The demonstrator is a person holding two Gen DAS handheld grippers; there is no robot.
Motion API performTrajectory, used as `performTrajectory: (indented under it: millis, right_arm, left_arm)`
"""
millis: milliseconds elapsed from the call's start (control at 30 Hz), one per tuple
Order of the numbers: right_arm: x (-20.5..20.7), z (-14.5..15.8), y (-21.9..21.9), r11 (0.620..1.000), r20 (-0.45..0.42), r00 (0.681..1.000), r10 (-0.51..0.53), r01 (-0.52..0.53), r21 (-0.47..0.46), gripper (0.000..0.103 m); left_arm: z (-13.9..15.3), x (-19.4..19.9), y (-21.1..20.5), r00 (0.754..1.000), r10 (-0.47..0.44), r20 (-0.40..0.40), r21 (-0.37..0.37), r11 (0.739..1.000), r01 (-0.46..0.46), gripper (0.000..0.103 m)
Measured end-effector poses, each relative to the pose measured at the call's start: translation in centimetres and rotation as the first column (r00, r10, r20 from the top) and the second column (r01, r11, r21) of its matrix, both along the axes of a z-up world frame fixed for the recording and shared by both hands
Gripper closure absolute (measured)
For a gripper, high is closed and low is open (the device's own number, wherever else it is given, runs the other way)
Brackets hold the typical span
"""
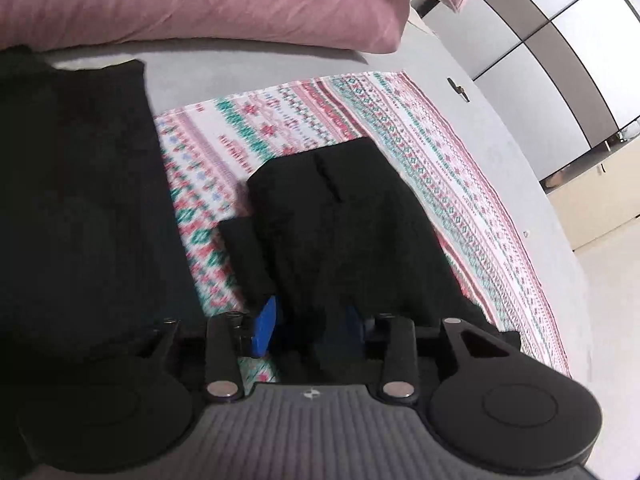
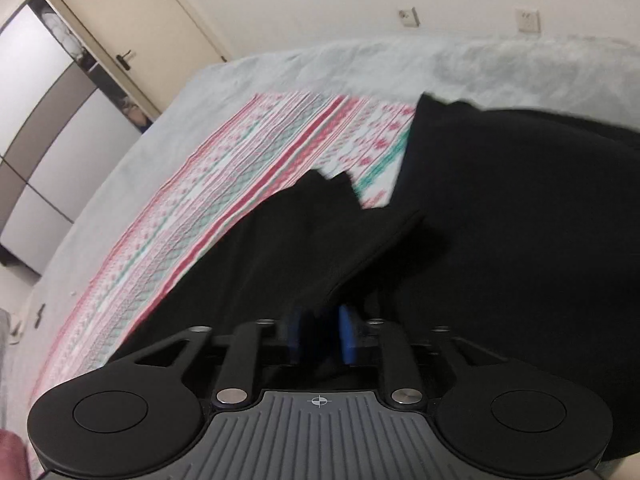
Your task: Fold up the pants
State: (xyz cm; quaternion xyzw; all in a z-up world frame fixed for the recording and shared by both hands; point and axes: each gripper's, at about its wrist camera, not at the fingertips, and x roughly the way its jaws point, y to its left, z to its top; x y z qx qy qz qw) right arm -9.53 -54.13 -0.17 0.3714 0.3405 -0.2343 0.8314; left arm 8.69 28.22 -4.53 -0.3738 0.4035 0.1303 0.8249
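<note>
The black pants lie on a patterned pink, white and green cloth on the bed. My left gripper is shut on a lifted part of the pants, black fabric between its blue pads. In the right wrist view my right gripper is shut on another edge of the pants, fabric pinched between its blue pads. A larger black part of the pants lies at the left in the left wrist view. Both views are blurred.
A pink pillow lies at the head of the grey bed. The patterned cloth covers the bed in the right wrist view. A door and wardrobe panels stand beyond. A small dark object lies on the bed.
</note>
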Motion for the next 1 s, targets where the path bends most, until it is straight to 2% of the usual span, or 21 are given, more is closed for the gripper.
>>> performTrajectory:
  millis: [33, 67, 100, 200, 300, 400, 433, 500, 567, 633, 700, 733, 767, 800, 1000]
  right_arm:
    - [-0.5, -0.1, -0.2, 1.000, -0.013, 1.000, -0.010, 0.010, 0.011, 0.065]
    - [-1.1, -0.2, -0.5, 0.999, -0.009, 1.000, -0.030, 0.030, 0.038, 0.055]
    - [-1.7, -0.3, -1.0, 0.996, 0.014, 0.999, -0.051, 0.050, 0.080, 0.049]
    - [-1.9, -0.9, -1.9, 0.984, 0.043, 0.997, -0.057, 0.049, 0.169, 0.047]
    - [-1.0, -1.6, -1.9, 0.974, 0.055, 0.997, -0.046, 0.033, 0.224, 0.047]
    - [0.8, -2.1, -1.8, 0.975, 0.022, 0.997, -0.067, 0.061, 0.215, 0.047]
    - [1.3, -2.1, -1.7, 0.977, 0.025, 0.997, -0.075, 0.069, 0.203, 0.050]
    - [2.4, -1.7, -1.0, 0.993, -0.020, 0.999, -0.025, 0.027, 0.117, 0.099]
    - [2.4, -1.3, -0.3, 0.997, -0.035, 0.999, 0.017, -0.014, 0.079, 0.096]
    - [1.4, -1.0, 0.0, 0.993, -0.016, 0.997, 0.078, -0.076, 0.085, 0.089]
    - [0.6, -0.9, 0.4, 0.993, 0.004, 0.995, 0.097, -0.097, 0.072, 0.088]
    - [0.7, -1.0, 0.5, 0.991, -0.006, 0.992, 0.123, -0.123, 0.048, 0.088]
    - [1.0, -1.0, 0.5, 0.989, -0.021, 0.989, 0.148, -0.147, 0.027, 0.092]
    - [1.3, -1.1, 0.5, 0.987, -0.034, 0.986, 0.162, -0.162, 0.010, 0.096]
    - [1.0, -0.4, -0.9, 0.990, -0.005, 0.991, 0.134, -0.134, -0.053, 0.099]
  left_arm:
    - [-0.2, -0.3, -0.1, 1.000, -0.001, -0.007, -0.007, 1.000, 0.001, 0.032]
    - [-0.6, -0.6, -0.2, 1.000, -0.001, -0.023, -0.029, 1.000, 0.000, 0.030]
    - [-1.0, -0.7, -0.2, 0.999, 0.002, -0.038, -0.058, 0.998, -0.004, 0.029]
    - [-1.7, -0.8, -0.2, 0.999, 0.024, -0.036, -0.110, 0.994, -0.028, 0.028]
    - [-1.7, -0.1, -0.9, 0.998, 0.022, -0.053, -0.070, 0.997, -0.025, 0.028]
    - [-1.7, 0.2, -1.3, 0.998, 0.026, -0.056, -0.058, 0.998, -0.029, 0.028]
    - [-1.8, 0.2, -1.3, 0.998, 0.027, -0.057, -0.052, 0.998, -0.030, 0.028]
    - [-1.9, 0.3, -1.4, 0.998, 0.031, -0.062, -0.037, 0.999, -0.033, 0.028]
    - [-2.0, 0.4, -1.2, 0.997, 0.039, -0.060, -0.028, 0.999, -0.041, 0.028]
    - [-2.1, 0.4, -1.0, 0.997, 0.051, -0.059, -0.010, 0.999, -0.051, 0.028]
    - [-1.9, 0.7, -1.2, 0.997, 0.045, -0.067, 0.035, 0.998, -0.043, 0.029]
    - [-1.8, 1.0, -1.6, 0.996, 0.036, -0.077, 0.081, 0.996, -0.030, 0.030]
    - [-1.6, 1.1, -1.8, 0.996, 0.038, -0.078, 0.111, 0.993, -0.029, 0.037]
    - [-1.5, 1.3, -2.0, 0.996, 0.039, -0.076, 0.122, 0.992, -0.029, 0.043]
    - [-1.6, 2.3, -2.5, 0.994, 0.039, -0.100, 0.169, 0.985, -0.022, 0.054]
